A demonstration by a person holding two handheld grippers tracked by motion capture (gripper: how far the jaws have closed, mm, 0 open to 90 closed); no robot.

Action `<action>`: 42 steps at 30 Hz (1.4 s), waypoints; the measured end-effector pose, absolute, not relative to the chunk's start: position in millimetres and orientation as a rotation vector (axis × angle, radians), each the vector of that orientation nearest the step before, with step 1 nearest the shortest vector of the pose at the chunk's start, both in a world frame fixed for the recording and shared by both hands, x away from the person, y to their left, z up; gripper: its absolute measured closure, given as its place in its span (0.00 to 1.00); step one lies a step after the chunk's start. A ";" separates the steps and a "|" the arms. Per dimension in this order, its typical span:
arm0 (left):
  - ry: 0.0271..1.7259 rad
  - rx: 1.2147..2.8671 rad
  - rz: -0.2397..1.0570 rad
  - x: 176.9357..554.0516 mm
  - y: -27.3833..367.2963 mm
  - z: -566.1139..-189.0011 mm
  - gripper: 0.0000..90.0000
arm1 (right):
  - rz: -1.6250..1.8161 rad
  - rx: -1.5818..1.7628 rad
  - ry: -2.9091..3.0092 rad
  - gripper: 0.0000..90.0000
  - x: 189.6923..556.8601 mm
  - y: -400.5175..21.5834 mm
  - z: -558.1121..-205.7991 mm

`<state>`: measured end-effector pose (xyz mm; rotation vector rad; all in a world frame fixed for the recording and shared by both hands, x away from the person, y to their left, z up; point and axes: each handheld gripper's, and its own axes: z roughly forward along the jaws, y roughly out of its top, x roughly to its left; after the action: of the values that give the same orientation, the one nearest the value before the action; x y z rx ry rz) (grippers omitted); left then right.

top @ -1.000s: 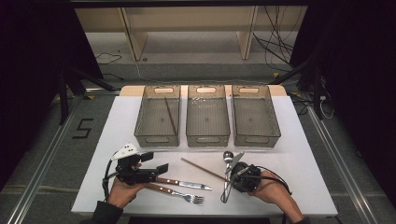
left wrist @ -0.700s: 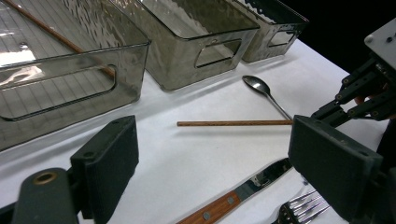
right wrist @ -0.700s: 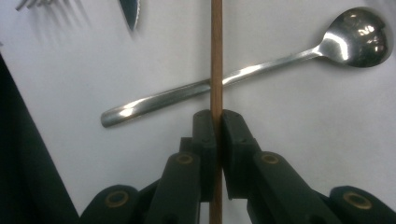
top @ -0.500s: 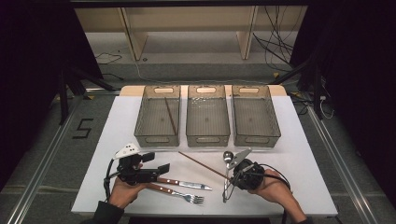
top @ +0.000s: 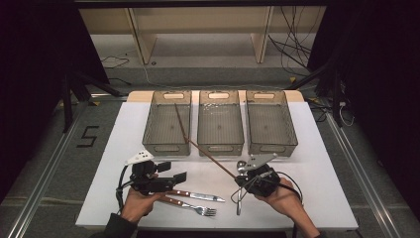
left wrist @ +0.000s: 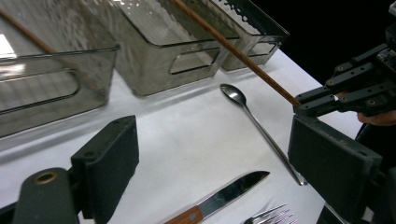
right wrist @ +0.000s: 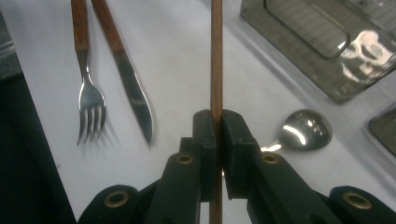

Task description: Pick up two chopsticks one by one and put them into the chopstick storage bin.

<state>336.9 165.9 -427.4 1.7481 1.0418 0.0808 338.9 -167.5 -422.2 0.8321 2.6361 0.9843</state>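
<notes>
We had the right tool [right wrist: 216, 122] clamped on the thin brown wooden chopstick [top: 208, 154], tip aimed at the left clear plastic bin [top: 167, 144] w/ its twin; left tool [left wrist: 224, 163] open, idle

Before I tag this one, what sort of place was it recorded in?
Probably a lab or studio recording bay, not a kitchen: a white table with three clear bins set in a row, black curtains at the sides, and loose cables on the floor behind.

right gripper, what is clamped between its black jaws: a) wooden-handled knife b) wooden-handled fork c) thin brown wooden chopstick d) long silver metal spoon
c: the right gripper is shut on the thin brown wooden chopstick, while the long silver metal spoon lies on the white table.
</notes>
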 end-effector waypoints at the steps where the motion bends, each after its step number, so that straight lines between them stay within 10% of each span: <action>1: 1.047 1.740 0.065 338.0 162.5 -427.0 0.18 | 1.001 0.838 2.622 0.95 338.8 -165.6 -422.0; 17: 1.096 1.685 -0.120 368.9 121.4 -418.6 0.26 | 1.129 0.835 2.522 0.95 339.4 -139.1 -421.3; 42: 1.125 1.573 -0.260 381.7 117.4 -424.2 0.84 | 1.205 0.813 2.499 0.94 336.7 -125.3 -423.6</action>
<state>381.7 117.4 -424.2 1.5729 1.1246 -0.2598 336.7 -125.3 -423.6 0.8130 2.4986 1.2054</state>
